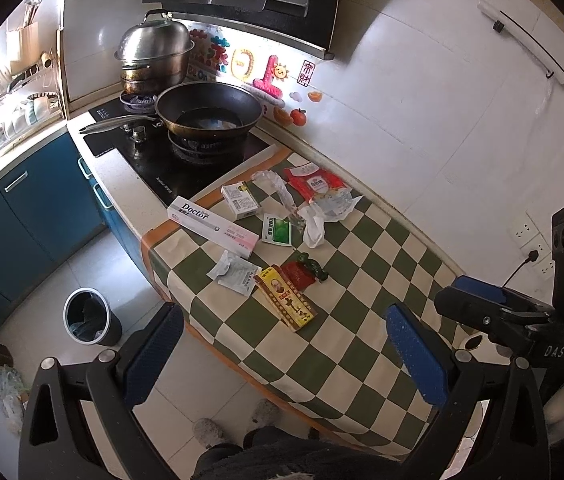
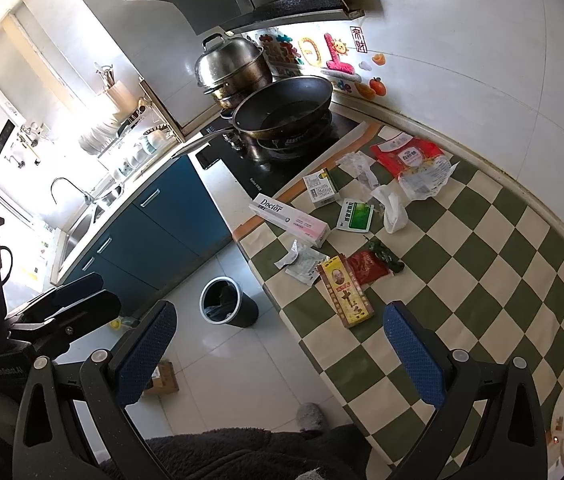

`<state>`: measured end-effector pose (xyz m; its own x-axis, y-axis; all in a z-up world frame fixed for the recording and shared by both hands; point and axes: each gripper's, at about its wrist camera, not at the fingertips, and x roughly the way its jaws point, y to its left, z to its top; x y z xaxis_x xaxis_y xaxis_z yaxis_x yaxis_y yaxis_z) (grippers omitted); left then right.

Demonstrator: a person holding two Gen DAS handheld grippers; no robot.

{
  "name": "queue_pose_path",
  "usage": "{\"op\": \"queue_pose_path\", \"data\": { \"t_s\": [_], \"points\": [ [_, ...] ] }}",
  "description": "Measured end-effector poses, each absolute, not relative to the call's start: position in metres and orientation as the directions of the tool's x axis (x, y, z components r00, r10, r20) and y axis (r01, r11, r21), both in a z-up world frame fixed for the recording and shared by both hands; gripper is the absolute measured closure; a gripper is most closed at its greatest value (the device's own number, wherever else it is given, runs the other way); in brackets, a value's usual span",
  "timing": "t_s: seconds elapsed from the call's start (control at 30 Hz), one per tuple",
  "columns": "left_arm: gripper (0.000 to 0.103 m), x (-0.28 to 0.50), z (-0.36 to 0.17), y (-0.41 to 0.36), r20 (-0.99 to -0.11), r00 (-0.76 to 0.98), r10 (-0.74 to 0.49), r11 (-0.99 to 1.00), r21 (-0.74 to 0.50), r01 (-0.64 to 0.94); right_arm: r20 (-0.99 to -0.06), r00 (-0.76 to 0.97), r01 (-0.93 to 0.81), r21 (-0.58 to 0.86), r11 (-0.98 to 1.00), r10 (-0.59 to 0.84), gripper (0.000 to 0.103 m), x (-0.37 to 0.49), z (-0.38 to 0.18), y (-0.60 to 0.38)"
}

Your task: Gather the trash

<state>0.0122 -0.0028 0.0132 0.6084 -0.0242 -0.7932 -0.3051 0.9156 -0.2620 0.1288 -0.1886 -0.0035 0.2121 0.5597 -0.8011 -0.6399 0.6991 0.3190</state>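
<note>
Both grippers are hanging above the counter edge with nothing in them: the left gripper (image 1: 284,350) has its jaws spread wide, and the right gripper (image 2: 279,346) is just as wide. Going left to right in the left wrist view, the bin (image 1: 87,316) sits on the floor at about 8 o'clock, lined with a dark bag, well apart from the counter. Then the trash is scattered on the green checkered cloth (image 1: 382,280): a white "Doctor" toothpaste box (image 1: 213,226) near the cloth's left edge, a small white medicine box (image 1: 240,200) just past it at 11 o'clock, a torn white sachet (image 1: 233,274) below, and a yellow packet (image 1: 286,302) closest to the jaws. Beside that is a red wrapper (image 1: 298,274) touching something dark green, can't tell what. Further back there's a green-and-white sachet (image 1: 277,231), crumpled clear plastic (image 1: 314,220) and a red snack bag (image 1: 314,184) at 12 o'clock. A wok (image 1: 207,114) sits on the stove behind.
</note>
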Motion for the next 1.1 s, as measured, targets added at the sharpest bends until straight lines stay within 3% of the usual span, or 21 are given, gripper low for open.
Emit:
{"op": "queue_pose_path", "data": {
  "t_s": [0.9,1.0,1.1],
  "points": [
    [0.000,0.019,0.011,-0.006,-0.794,0.608,-0.027,0.914,-0.266,-0.307,-0.797,0.213,-0.633,0.327,0.701,0.564,0.000,0.132,0.002,-0.186],
    [0.000,0.029,0.005,-0.001,-0.805,0.588,0.082,0.920,-0.166,-0.355,-0.799,0.227,-0.624,0.320,0.713,0.557,0.000,0.133,0.003,-0.185],
    [0.000,0.048,-0.017,0.005,-0.790,0.511,0.338,0.886,0.083,-0.456,-0.821,0.301,-0.563,0.258,0.785,0.485,0.000,0.137,-0.012,-0.178]
  ]
}}
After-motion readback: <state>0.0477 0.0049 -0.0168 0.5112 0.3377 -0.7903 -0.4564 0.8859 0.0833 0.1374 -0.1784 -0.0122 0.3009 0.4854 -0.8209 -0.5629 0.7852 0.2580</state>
